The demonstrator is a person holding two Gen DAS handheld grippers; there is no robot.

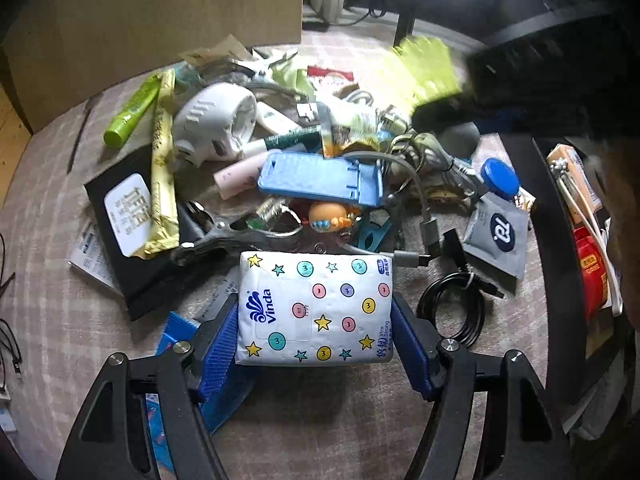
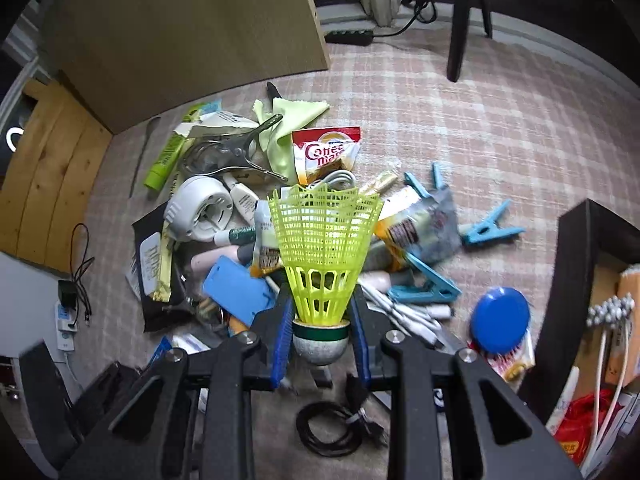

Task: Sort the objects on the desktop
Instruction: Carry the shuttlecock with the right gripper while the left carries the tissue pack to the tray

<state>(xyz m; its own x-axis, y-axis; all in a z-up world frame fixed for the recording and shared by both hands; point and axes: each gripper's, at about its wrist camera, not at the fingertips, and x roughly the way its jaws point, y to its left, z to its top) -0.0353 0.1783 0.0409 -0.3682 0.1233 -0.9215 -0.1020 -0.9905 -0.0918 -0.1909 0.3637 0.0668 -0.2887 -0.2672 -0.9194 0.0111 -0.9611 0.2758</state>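
Observation:
A white Vinda tissue pack printed with stars and dots lies at the near edge of the clutter pile. My left gripper has its blue pads pressed on the pack's two short sides. In the right wrist view my right gripper is shut on the round cork base of a yellow-green plastic shuttlecock, whose skirt points away from the camera above the pile. The same shuttlecock appears blurred at the upper right of the left wrist view.
The pile on the checked cloth holds a white round device, a blue phone stand, blue pegs, a metal clamp and a blue lid. A coiled black cable lies near. A black-rimmed box stands right, a cardboard box behind.

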